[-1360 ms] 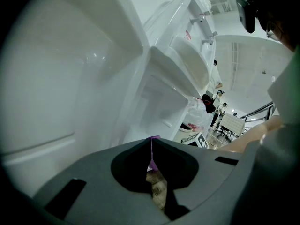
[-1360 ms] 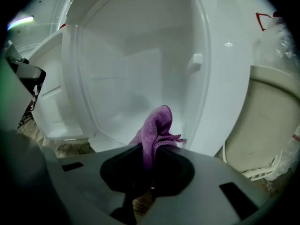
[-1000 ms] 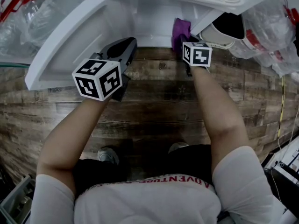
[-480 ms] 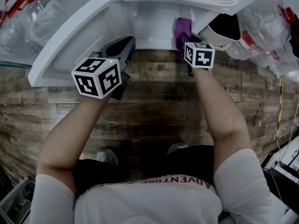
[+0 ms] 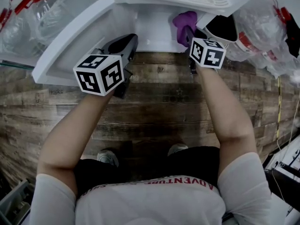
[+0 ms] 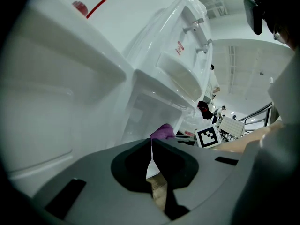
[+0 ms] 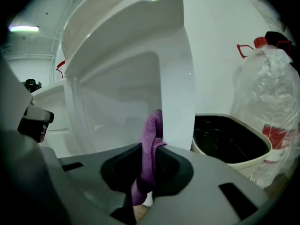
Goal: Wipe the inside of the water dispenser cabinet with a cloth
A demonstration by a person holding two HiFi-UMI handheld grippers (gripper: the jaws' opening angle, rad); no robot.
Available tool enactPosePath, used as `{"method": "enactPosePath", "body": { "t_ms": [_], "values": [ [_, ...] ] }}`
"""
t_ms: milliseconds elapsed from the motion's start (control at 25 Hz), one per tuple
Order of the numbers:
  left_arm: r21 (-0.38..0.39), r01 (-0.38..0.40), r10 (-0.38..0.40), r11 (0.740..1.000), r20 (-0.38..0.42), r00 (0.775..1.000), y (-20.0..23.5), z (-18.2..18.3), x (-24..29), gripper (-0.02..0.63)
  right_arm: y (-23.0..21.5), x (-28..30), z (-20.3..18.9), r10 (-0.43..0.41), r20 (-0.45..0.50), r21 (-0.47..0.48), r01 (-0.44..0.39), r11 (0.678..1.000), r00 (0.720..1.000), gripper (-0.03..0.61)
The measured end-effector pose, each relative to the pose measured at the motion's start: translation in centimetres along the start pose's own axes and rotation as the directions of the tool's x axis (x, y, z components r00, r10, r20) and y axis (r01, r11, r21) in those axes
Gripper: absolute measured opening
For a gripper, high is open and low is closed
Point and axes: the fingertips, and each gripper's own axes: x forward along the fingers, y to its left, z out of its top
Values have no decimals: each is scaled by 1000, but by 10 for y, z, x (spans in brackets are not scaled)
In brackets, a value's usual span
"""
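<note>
The white water dispenser point(image 5: 154, 27) stands ahead with its cabinet door point(image 5: 70, 41) swung open to the left. My right gripper point(image 5: 189, 35) is shut on a purple cloth point(image 5: 184, 26), held at the right side of the cabinet opening. In the right gripper view the purple cloth point(image 7: 151, 146) hangs pinched between the jaws, against the white inner wall point(image 7: 122, 102). My left gripper point(image 5: 126, 46) is shut with nothing in it, just in front of the open door. The left gripper view shows the purple cloth point(image 6: 162, 131) beyond the closed jaws.
A beige bin point(image 5: 224, 29) with a dark inside stands right of the dispenser. Plastic-wrapped water bottles point(image 5: 262, 27) lie at the right and more point(image 5: 42, 13) at the left. Wood-pattern floor point(image 5: 154, 107) runs below, with my feet point(image 5: 108, 156) near the bottom.
The right gripper with the cloth has shifted a little right and farther into the cabinet opening. The left gripper has stayed almost in place.
</note>
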Motion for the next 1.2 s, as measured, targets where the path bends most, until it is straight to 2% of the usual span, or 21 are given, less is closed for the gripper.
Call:
{"method": "enactPosePath", "body": {
  "t_ms": [200,320,480,920,1200],
  "values": [
    [16,0,1,1000,-14,1000,-3,0,-7,31,2,-17,33,4,72,9,-4,1000,997,58],
    [22,-8,8,1000,-17,1000,-1,0,-11,31,1,-27,50,1,131,46,-7,999,991,58],
    [1,-21,21,1000,-17,1000,3,0,-15,31,3,-37,73,2,186,82,-17,996,983,58],
    [38,-6,6,999,-8,1000,-3,6,-22,31,6,-45,89,1,226,107,-26,994,974,58],
    [44,-14,14,999,-11,1000,2,6,-26,31,51,-38,96,98,246,54,-115,992,964,58]
  ]
}}
